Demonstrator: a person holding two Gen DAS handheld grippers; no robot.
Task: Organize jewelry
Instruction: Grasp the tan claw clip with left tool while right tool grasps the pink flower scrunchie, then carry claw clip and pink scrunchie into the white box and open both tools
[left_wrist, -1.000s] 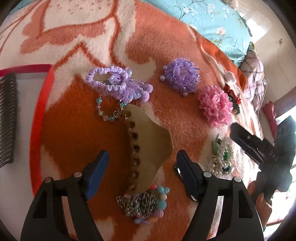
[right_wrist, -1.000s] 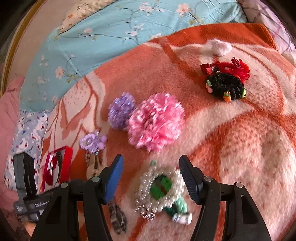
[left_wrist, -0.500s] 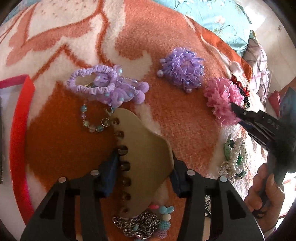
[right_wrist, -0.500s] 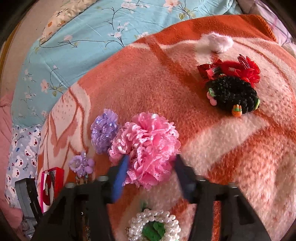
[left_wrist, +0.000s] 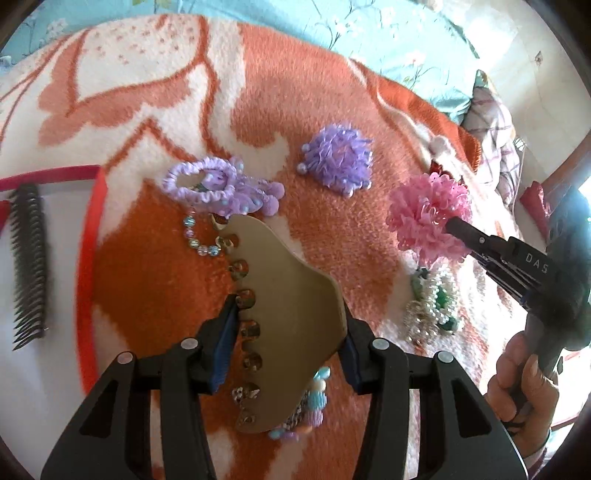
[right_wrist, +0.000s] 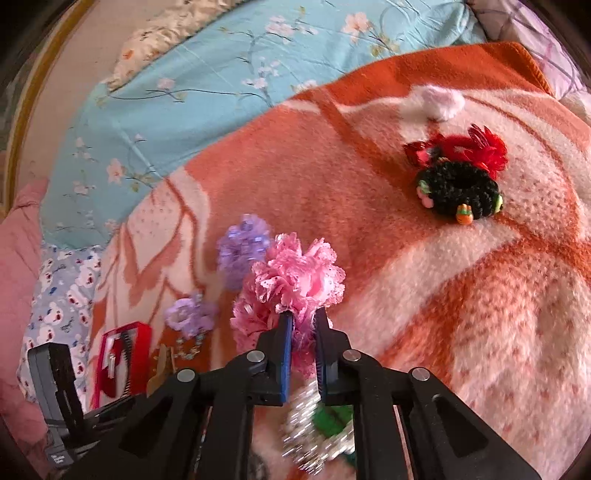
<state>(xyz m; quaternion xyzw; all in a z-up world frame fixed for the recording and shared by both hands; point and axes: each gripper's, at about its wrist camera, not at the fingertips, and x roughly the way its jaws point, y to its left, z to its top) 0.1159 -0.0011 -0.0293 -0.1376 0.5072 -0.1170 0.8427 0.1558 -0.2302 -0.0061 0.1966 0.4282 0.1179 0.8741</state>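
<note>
Gripping pink scrunchie (right_wrist: 295, 277), right tool (right_wrist: 303, 325) level

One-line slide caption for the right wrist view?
Right tongs shut on pink frilly scrunchie above the orange blanket.

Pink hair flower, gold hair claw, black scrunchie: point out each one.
pink hair flower (right_wrist: 299, 273), right wrist view, ruffled top.
gold hair claw (left_wrist: 284, 295), left wrist view, smooth back.
black scrunchie (right_wrist: 460, 184), right wrist view, fuzzy ring.

Bedroom in a home. Work surface is a bed: fleecy orange-and-cream patterned blanket (right_wrist: 424, 295) spread over a light-blue floral bedsheet (right_wrist: 207, 85). Pink quilt (right_wrist: 18, 277) at the left edge, plaid purple-checked bedding (left_wrist: 495, 129) at far right.
</note>
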